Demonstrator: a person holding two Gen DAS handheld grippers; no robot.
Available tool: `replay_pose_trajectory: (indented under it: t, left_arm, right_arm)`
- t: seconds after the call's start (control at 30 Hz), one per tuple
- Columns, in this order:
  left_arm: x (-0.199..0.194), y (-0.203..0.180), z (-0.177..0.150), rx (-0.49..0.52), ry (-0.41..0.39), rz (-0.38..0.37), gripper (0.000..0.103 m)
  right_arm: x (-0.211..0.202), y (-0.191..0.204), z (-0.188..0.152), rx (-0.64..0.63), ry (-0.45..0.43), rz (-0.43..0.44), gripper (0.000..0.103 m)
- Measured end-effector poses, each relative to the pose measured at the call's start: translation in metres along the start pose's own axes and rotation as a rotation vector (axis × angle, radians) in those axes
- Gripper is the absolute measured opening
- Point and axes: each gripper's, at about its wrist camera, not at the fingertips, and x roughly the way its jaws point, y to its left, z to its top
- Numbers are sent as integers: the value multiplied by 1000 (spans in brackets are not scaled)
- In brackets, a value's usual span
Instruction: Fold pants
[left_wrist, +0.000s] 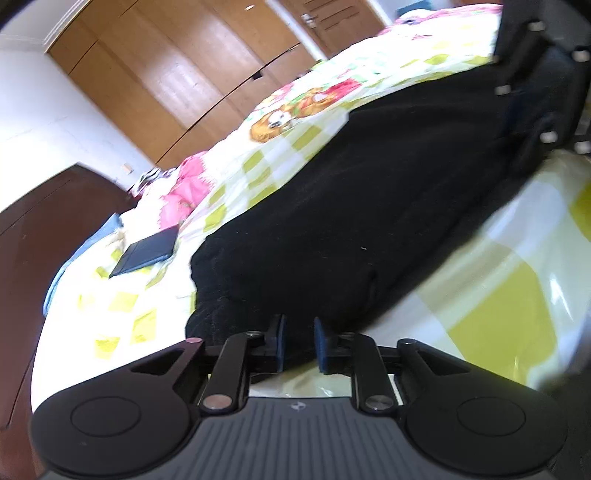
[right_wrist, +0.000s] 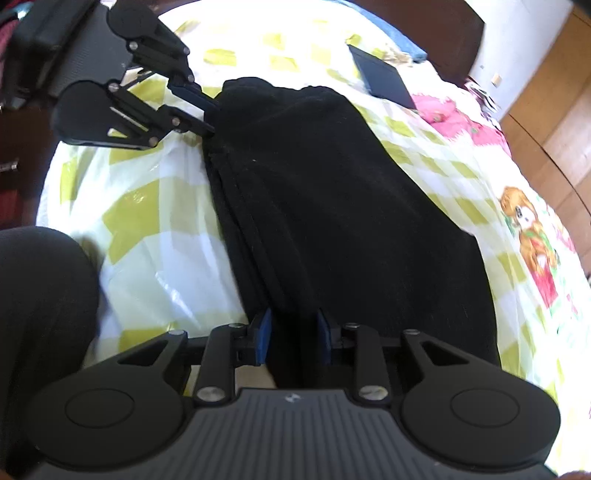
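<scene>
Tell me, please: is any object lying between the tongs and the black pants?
Nothing visible. The black pants already lie between the fingers of the left tongs and the right tongs.

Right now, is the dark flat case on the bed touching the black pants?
Apart. The right wrist view shows a strip of checked sheet between the case and the pants.
</scene>
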Motion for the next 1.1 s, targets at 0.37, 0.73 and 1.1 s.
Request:
replay_pose_trajectory:
  t: [0.37,0.73,1.1]
  left_arm:
    - [20,6,-3,98,23,98,24]
    - [13,7,6,36,52,122,26]
    - [-2,-106,124,129,-144,-198,27]
  right_arm:
    - [-13,5,22,90,6,7,5]
    - [-11,22,11,210,-40,29,11]
    - [-148,-98,-207,1019,30,-312,26]
